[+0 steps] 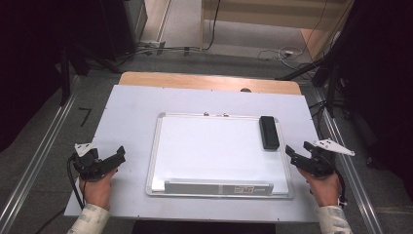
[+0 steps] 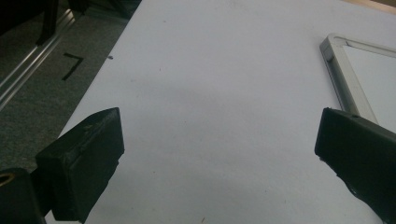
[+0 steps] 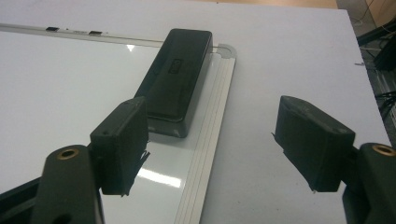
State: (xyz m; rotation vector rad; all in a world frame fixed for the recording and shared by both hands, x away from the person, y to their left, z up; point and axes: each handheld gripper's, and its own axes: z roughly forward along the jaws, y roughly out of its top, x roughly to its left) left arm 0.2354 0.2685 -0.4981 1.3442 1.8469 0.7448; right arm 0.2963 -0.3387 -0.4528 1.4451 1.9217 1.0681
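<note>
The black eraser (image 3: 175,79) lies on the whiteboard (image 1: 209,151) at its far right corner. The right tool (image 3: 212,140) is released, empty, near it; the left tool (image 2: 219,140) is released over bare tabletop (image 2: 210,70). Risk: an off-centre approach may push the eraser along the slick board. The eraser's label is illegible.

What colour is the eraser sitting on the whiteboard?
Black; the eraser shows best in the right gripper view, at the whiteboard's corner.

— What is sitting nearest the jaws?
— A black rectangular eraser (image 1: 269,132) is lying flat on the whiteboard (image 1: 214,151), lengthwise along its right frame, near the top right corner.
</note>
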